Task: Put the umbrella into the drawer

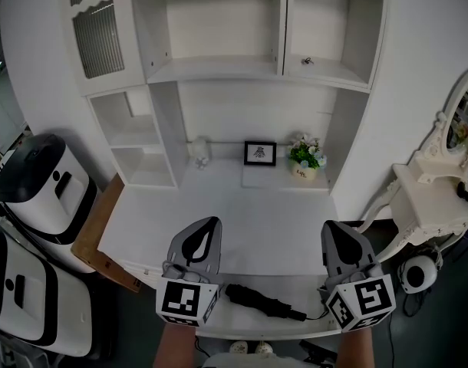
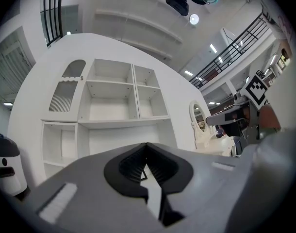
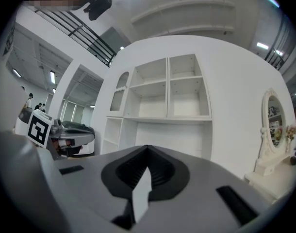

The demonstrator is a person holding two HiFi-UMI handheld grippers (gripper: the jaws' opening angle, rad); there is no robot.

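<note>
The black umbrella [image 1: 263,300] is folded up and lies flat on the white front edge of the table [image 1: 242,228], low down between the two tongs. The left tongs [image 1: 209,225] [image 2: 146,148] are pressed together with nothing in them, and the right tongs [image 1: 333,228] [image 3: 147,150] are pressed together and empty too. At the back of the table stand a little picture [image 1: 260,152] and a pot of flowers [image 1: 305,159].

Mock home room in a big hall: white shelved desk [image 1: 219,221], vanity mirror [image 1: 460,121], mezzanine railings [image 2: 235,47].
</note>
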